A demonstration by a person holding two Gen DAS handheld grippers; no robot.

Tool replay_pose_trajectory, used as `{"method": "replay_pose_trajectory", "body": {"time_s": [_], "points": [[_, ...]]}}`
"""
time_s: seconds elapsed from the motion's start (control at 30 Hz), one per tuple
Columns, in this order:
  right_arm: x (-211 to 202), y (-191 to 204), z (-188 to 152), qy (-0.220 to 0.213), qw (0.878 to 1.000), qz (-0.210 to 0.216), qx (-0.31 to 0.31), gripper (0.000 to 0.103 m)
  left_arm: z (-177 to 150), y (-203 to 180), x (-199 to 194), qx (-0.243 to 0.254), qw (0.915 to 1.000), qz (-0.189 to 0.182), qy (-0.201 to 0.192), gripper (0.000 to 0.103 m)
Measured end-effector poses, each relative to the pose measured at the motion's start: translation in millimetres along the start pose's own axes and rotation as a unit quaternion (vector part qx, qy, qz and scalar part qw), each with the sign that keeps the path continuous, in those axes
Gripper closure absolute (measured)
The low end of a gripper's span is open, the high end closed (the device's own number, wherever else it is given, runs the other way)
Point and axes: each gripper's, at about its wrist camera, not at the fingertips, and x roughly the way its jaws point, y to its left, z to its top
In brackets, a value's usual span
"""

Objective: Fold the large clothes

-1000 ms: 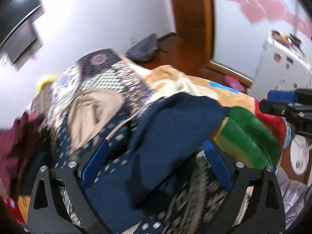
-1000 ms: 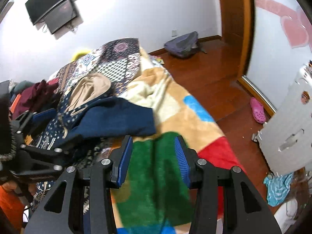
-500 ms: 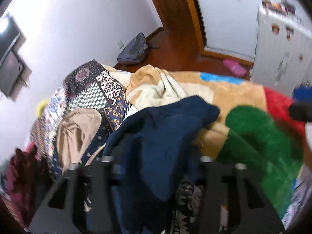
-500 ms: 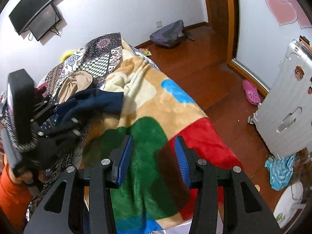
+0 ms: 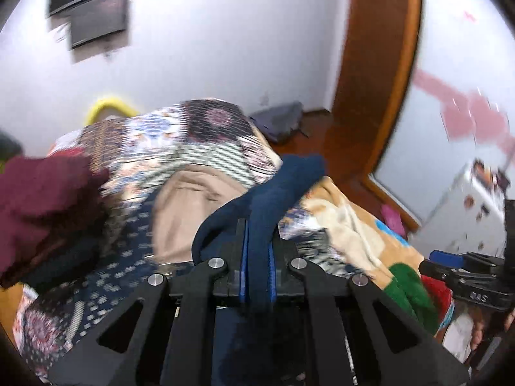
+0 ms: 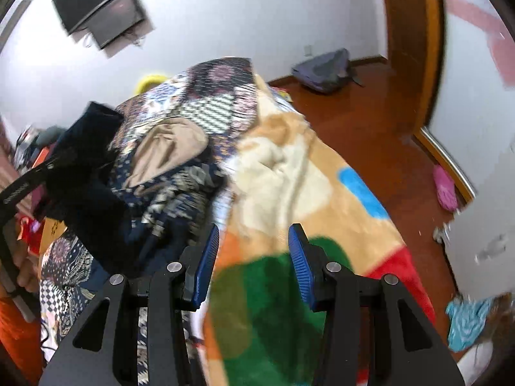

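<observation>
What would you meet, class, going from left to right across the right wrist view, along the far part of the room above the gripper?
Wall-mounted screen → yellow object behind the bed → patterned quilt → grey backpack on the floor → wooden door frame → pink slipper.

A home bedroom: a bed (image 6: pixel 322 173) heaped with a patchwork quilt (image 6: pixel 206 96) and a bright fleece blanket (image 6: pixel 289 289) fills the middle, a dark television (image 6: pixel 99 3) hangs on the white wall at upper left, and a grey backpack (image 6: pixel 325 69) lies on the wooden floor (image 6: pixel 379 122) at upper right.
</observation>
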Motion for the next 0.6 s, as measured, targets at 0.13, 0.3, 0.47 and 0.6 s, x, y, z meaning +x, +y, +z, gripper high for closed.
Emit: {"method": "replay_pose_trajectory", "body": {"time_s": [0.13, 0.3, 0.47, 0.6], "points": [[20, 34, 5, 0.013, 0.999, 0.007, -0.041, 0.062, -18, 62, -30, -0.05, 0.9982, 0.034, -0.009, 0.093], [56, 66, -1, 0.052, 0.995, 0.004, -0.083, 0.062, -62, 129, -42, -0.102, 0.992, 0.073, 0.01, 0.093], [74, 76, -16, 0.074, 0.991, -0.042, -0.103, 0.052, -116, 176, -23, -0.162, 0.9791, 0.086, 0.088, 0.093], [75, 72, -24, 0.091, 0.991, -0.035, -0.093, 0.051, -151, 207, -6, -0.242, 0.9596, 0.034, 0.139, 0.09]]}}
